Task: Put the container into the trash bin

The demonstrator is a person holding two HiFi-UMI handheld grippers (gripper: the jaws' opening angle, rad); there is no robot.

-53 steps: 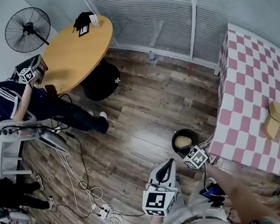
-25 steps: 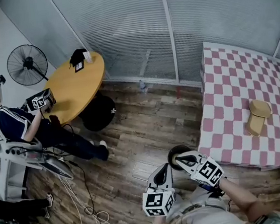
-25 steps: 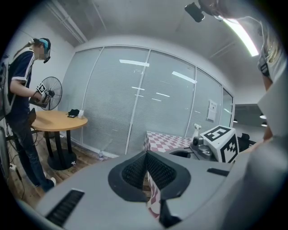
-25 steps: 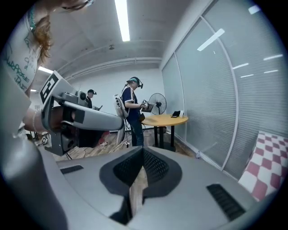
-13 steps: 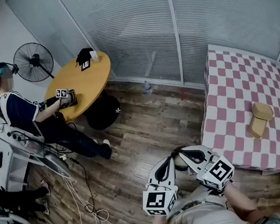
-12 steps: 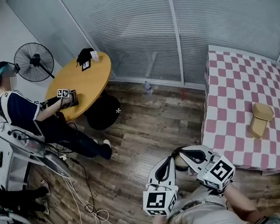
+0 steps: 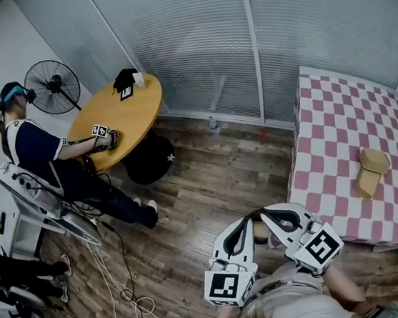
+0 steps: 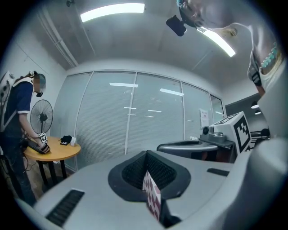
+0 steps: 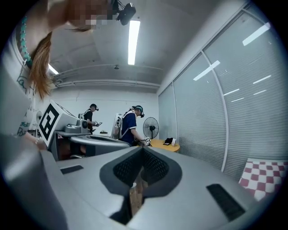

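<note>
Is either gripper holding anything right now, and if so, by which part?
Nothing is held. The left gripper and the right gripper both have their jaws shut together, with nothing between them.

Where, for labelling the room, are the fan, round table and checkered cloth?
fan [image 7: 54,84], head view, centre hub
round table [image 7: 132,112], head view, bare wooden top
checkered cloth [image 7: 341,144], head view, bare middle
</note>
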